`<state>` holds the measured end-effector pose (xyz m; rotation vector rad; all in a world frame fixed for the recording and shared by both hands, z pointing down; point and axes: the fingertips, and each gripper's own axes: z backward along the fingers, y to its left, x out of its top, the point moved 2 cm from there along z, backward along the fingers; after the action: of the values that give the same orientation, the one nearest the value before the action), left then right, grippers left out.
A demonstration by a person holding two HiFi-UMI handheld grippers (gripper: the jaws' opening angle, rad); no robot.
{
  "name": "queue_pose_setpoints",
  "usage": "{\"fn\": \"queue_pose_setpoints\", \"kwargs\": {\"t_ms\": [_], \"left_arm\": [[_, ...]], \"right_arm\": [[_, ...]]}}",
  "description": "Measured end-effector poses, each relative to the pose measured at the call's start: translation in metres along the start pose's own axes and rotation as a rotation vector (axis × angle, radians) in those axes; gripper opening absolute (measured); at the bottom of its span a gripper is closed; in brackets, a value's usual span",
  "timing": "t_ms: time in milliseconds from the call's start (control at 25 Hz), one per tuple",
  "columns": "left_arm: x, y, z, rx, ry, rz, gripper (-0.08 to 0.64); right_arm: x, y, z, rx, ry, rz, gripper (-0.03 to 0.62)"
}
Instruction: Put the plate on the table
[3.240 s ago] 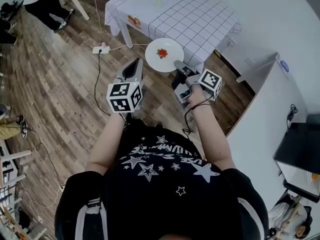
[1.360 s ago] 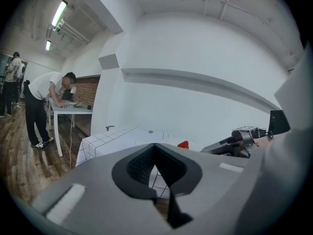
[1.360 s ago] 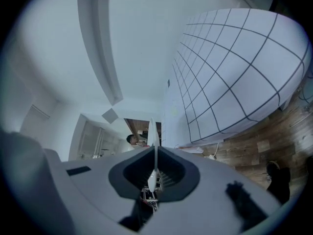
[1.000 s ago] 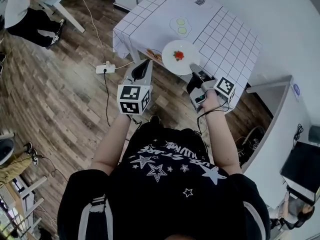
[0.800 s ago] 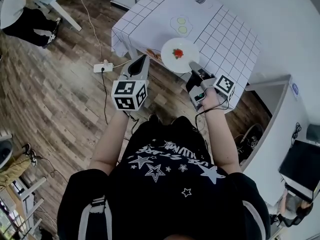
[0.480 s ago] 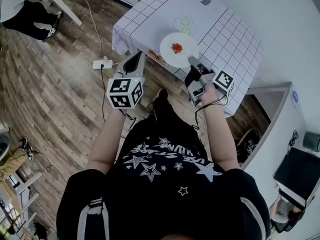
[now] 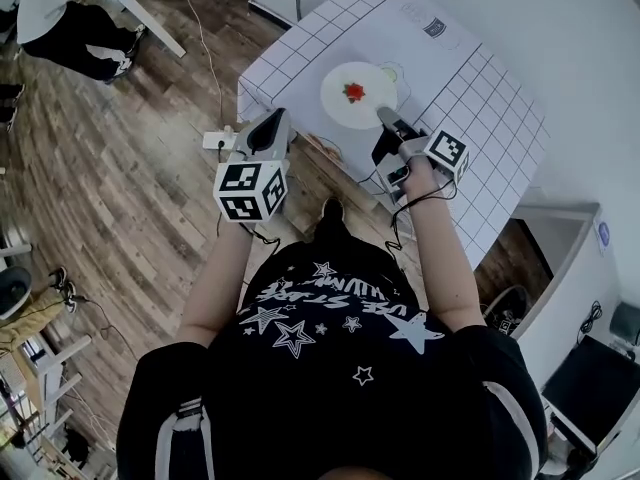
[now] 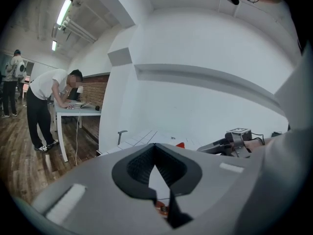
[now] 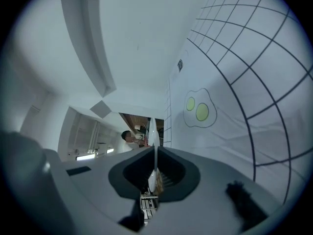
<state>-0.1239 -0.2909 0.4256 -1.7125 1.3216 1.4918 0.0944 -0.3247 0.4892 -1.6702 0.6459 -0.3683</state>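
Observation:
A white plate with a small red piece of food on it hangs over the near part of the table, which wears a white cloth with a black grid. My right gripper is shut on the plate's near rim. In the right gripper view the plate shows edge-on, pinched between the jaws of the right gripper. My left gripper hovers left of the plate, off the table's near-left edge, shut with nothing in it. In its own view the left gripper points at the table.
A fried-egg print lies on the cloth beyond the plate. A power strip and cables lie on the wooden floor below the left gripper. A person leans at a desk at far left. A white wall runs along the right.
The person holding the grippers has stepped up to the table. The plate, still in the right gripper, has moved from beyond the table's edge to over the cloth. The left gripper has stayed beside it.

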Motion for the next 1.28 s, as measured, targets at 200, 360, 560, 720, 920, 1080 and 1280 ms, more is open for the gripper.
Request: {"fn": "queue_pose_setpoints", "kwargs": {"t_ms": [200,360,560,720,920,1080,1280], "left_arm": [[0.013,0.007,-0.036,0.017,0.002,0.002,0.008],[0.018,0.012,-0.057,0.038,0.009,0.007,0.008],[0.025,0.023,-0.070,0.076,0.009,-0.010,0.008],[0.023,0.028,-0.079,0.081,0.026,-0.011,0.008],[0.029,0.046,-0.103,0.067,0.051,-0.014,0.008],[0.028,0.062,-0.133,0.035,0.070,0.004,0.008],[0.029,0.078,-0.167,-0.036,0.109,-0.015,0.008]], "right_arm": [[0.034,-0.002,-0.027,0.000,0.017,0.015,0.021],[0.055,-0.014,-0.042,-0.023,0.041,0.023,0.021],[0.066,-0.021,-0.064,-0.017,0.083,0.006,0.021],[0.070,-0.028,-0.077,-0.021,0.094,-0.018,0.021],[0.074,-0.037,-0.099,-0.048,0.079,-0.033,0.021],[0.077,-0.045,-0.114,-0.071,0.032,-0.056,0.021],[0.076,-0.052,-0.138,-0.102,0.014,-0.061,0.021]]}}
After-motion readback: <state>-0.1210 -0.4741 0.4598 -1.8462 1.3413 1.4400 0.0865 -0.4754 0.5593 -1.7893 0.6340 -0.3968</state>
